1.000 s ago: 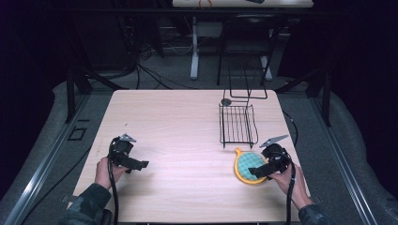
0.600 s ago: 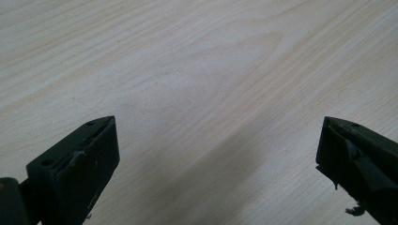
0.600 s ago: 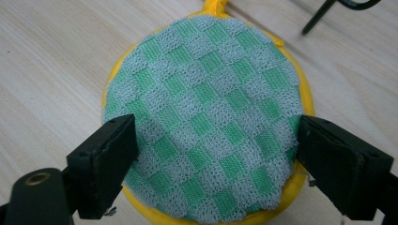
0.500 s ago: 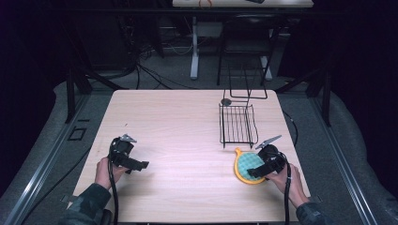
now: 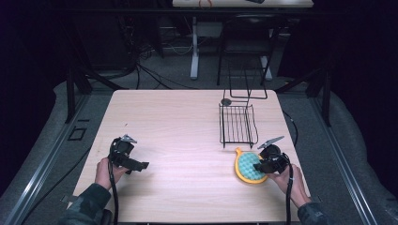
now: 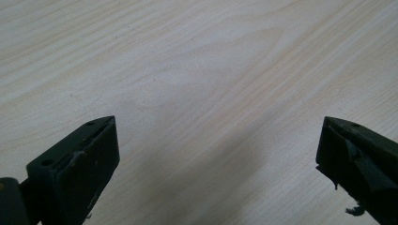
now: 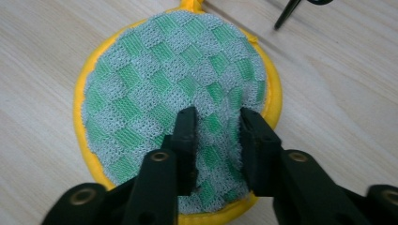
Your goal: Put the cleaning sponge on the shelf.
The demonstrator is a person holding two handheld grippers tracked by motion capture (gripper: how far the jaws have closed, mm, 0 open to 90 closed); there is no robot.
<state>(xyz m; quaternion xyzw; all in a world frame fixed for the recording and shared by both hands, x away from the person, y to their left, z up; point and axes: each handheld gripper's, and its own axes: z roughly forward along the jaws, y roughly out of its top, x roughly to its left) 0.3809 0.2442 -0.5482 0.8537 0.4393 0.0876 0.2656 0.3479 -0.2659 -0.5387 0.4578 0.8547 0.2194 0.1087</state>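
A round pad (image 5: 248, 168) with a yellow rim and a green-and-grey checked mesh face lies flat on the wooden table (image 5: 187, 122) at the front right. My right gripper (image 5: 266, 164) sits on its right part. In the right gripper view the pad (image 7: 164, 79) spreads under the right gripper (image 7: 218, 116), whose jaws stand close together with a strip of the mesh pinched between them. My left gripper (image 5: 136, 164) hovers at the front left, held in a hand. The left gripper (image 6: 218, 136) is open wide over bare wood.
A black wire rack (image 5: 237, 124) stands just behind the pad, its nearest foot (image 7: 286, 14) close to the pad's far rim. A small dark round piece (image 5: 226, 101) lies behind the rack. The table's right edge (image 5: 295, 150) runs near my right hand.
My right gripper has slid a little to the left onto the pad and lowered. The left gripper has stayed where it was.
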